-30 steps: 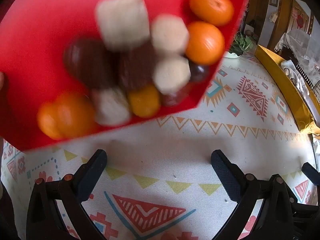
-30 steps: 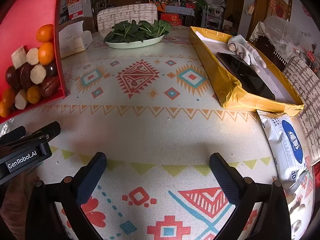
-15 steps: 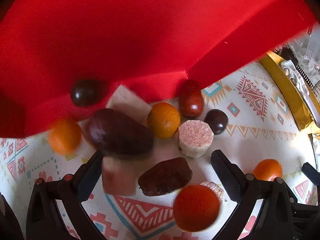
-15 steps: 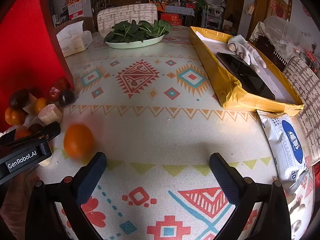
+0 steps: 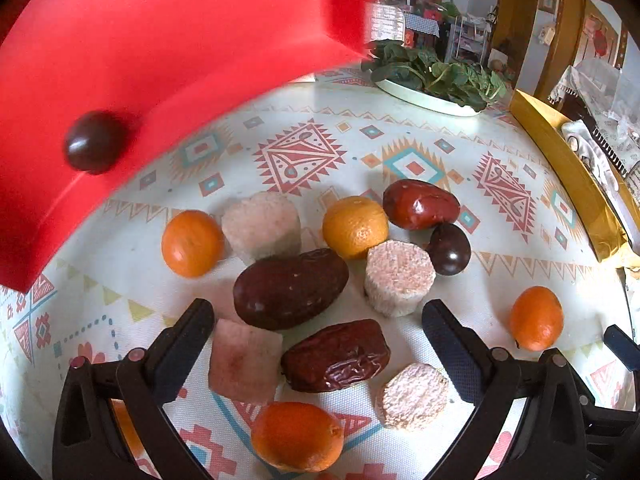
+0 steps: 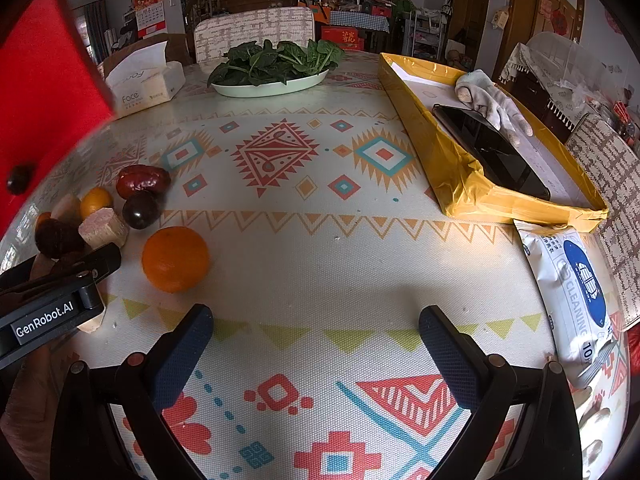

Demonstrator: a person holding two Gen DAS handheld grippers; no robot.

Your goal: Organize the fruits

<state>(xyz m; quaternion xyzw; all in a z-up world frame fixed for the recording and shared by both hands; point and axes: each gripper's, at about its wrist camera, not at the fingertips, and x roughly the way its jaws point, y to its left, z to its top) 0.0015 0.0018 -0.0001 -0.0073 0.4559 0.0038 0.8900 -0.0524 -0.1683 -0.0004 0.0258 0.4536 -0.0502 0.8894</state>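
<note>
Fruit lies scattered on the patterned tablecloth [image 5: 304, 152] in the left wrist view: several small oranges [image 5: 354, 226], dark red dates [image 5: 290, 288], pale cut cylinders [image 5: 398, 276] and a dark round fruit [image 5: 450, 250]. A tilted red tray [image 5: 160, 40] hangs above them at upper left with one dark fruit [image 5: 94, 146] still on it. My left gripper [image 5: 316, 340] is open over the pile, holding nothing. My right gripper [image 6: 316, 344] is open and empty over bare cloth; an orange [image 6: 175, 259] lies just ahead to its left, beside the pile [image 6: 104, 216] and the tray [image 6: 44, 92].
A plate of leafy greens [image 6: 272, 68] and a tissue box [image 6: 144, 80] stand at the back. A yellow box [image 6: 472, 184] holding a phone and a glove lies at the right, with a wipes pack [image 6: 576, 292] in front of it.
The red tray tipped and the fruit spilled onto the cloth, then the tray lifted up and left. One orange rolled to the right. Both grippers stayed open and still.
</note>
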